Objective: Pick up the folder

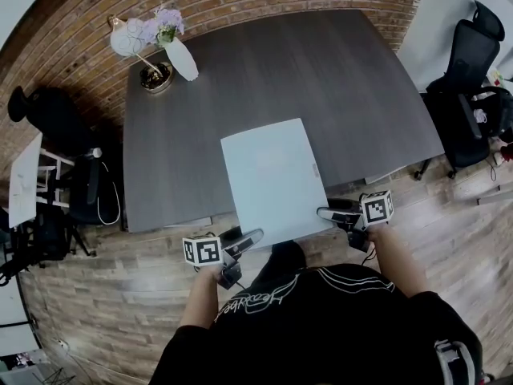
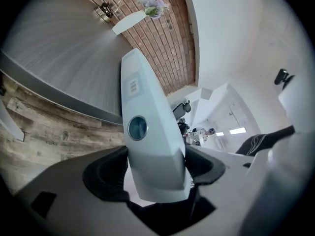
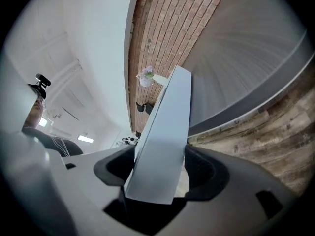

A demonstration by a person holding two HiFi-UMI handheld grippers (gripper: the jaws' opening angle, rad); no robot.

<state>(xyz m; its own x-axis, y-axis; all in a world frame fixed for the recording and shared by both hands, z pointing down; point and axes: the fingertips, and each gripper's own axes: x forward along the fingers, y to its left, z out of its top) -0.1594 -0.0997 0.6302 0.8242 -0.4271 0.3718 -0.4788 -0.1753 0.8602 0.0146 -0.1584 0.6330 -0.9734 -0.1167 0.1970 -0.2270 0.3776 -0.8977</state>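
A thick pale blue folder (image 1: 268,175) lies lengthwise over the front part of the dark grey table (image 1: 321,70), its near end jutting past the table's edge. My left gripper (image 1: 248,239) is shut on its near left corner, and my right gripper (image 1: 329,212) is shut on its near right corner. In the left gripper view the folder's spine (image 2: 142,112), with a round finger hole, fills the gap of the left gripper (image 2: 155,168). The folder (image 3: 167,127) likewise sits tight between the black pads of the right gripper (image 3: 160,168). Whether its far end rests on the table I cannot tell.
At the table's far left corner stand a white vase with lilac flowers (image 1: 180,58), a small round dish (image 1: 156,77) and a white globe lamp (image 1: 128,37). Black office chairs stand at the right (image 1: 469,79) and left (image 1: 56,119). The person stands close against the front edge.
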